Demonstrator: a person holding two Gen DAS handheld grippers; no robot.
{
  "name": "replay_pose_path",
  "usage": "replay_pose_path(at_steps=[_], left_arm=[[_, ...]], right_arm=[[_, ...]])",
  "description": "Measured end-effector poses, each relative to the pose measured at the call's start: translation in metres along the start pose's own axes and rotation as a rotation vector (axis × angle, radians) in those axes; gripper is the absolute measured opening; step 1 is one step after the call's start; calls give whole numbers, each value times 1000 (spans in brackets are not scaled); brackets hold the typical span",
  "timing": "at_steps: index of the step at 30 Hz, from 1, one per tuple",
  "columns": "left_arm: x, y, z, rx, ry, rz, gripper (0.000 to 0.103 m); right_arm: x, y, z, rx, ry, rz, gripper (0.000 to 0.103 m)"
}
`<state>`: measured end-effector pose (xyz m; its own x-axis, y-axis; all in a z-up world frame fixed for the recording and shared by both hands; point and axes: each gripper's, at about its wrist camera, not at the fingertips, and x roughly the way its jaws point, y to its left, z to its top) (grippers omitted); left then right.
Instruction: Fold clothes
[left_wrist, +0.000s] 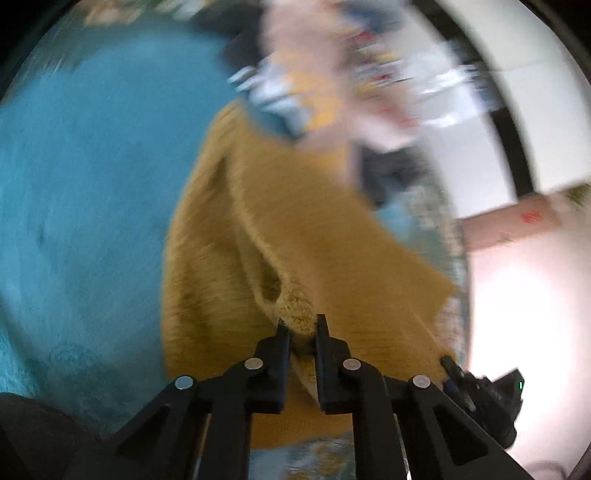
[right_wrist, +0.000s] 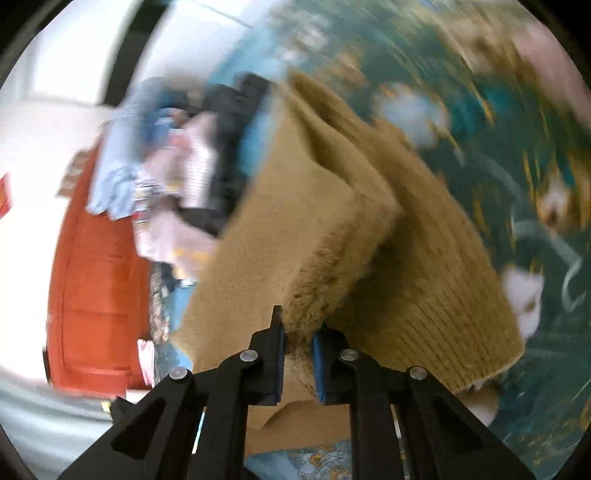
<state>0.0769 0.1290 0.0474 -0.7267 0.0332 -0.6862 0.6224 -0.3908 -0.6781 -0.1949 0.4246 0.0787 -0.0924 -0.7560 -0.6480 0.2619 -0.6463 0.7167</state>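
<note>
Both frames motion-blurred. Left hand-held gripper (left_wrist: 302, 323) is clamped on a bunched knit edge of the mustard sweater (left_wrist: 280, 229). Right hand-held gripper (right_wrist: 297, 326) is pinching a thick folded edge of the same sweater (right_wrist: 332, 206). The garment hangs between the two, over a teal patterned bedspread (left_wrist: 85, 155). A pile of mixed clothes (right_wrist: 166, 177) sits beyond the sweater; an orange cabinet (right_wrist: 96, 280) stands at the left in the right wrist view.

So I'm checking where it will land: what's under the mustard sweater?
Under the mustard sweater, held up by both grippers, a teal floral-patterned cover shows around its edges. What lies directly beneath the knit is hidden, and blur hides detail.
</note>
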Motion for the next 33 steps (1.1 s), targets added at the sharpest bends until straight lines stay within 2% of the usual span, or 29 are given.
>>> replay_pose_path(at_steps=[1, 4, 5, 8, 15, 19, 21, 22, 23, 25, 26, 27, 28, 30, 33], left_arm=[[-8, -9, -4, 40, -15, -22, 12], [-1, -12, -13, 51, 85, 56, 12], [10, -6, -15, 20, 148, 120, 12], [31, 13, -15, -89, 255, 231, 12], [27, 6, -9, -56, 193, 302, 13], [29, 4, -10, -69, 199, 319, 16], [20, 4, -8, -83, 173, 319, 24], [14, 3, -4, -79, 149, 341, 31], [7, 3, 0, -72, 114, 369, 34], [-8, 1, 9, -58, 45, 417, 34], [-12, -3, 12, -51, 20, 407, 35], [-11, -10, 14, -32, 15, 377, 36], [-8, -18, 14, -8, 17, 347, 39], [9, -40, 6, 73, 74, 282, 42], [42, -67, -20, 211, 197, 212, 42]], right_arm=[[-9, 6, -1, -51, -24, 7, 13], [-31, 12, -5, -128, -49, 12, 13], [-28, 5, -8, -110, -29, -16, 13], [-9, -26, -18, -23, 49, -132, 13], [15, -50, -38, 37, 154, -193, 13], [19, -24, -33, -121, 208, -269, 15], [13, -18, -28, -175, 195, -322, 20], [11, -15, -26, -197, 184, -350, 25], [8, -12, -23, -218, 172, -384, 25], [2, -10, -18, -246, 146, -436, 26], [-1, -11, -15, -250, 130, -448, 27], [-3, -14, -11, -239, 111, -436, 33], [-6, -18, -7, -229, 93, -424, 47], [-9, -27, 2, -176, 63, -395, 59], [-1, -41, 11, -113, 68, -350, 60]])
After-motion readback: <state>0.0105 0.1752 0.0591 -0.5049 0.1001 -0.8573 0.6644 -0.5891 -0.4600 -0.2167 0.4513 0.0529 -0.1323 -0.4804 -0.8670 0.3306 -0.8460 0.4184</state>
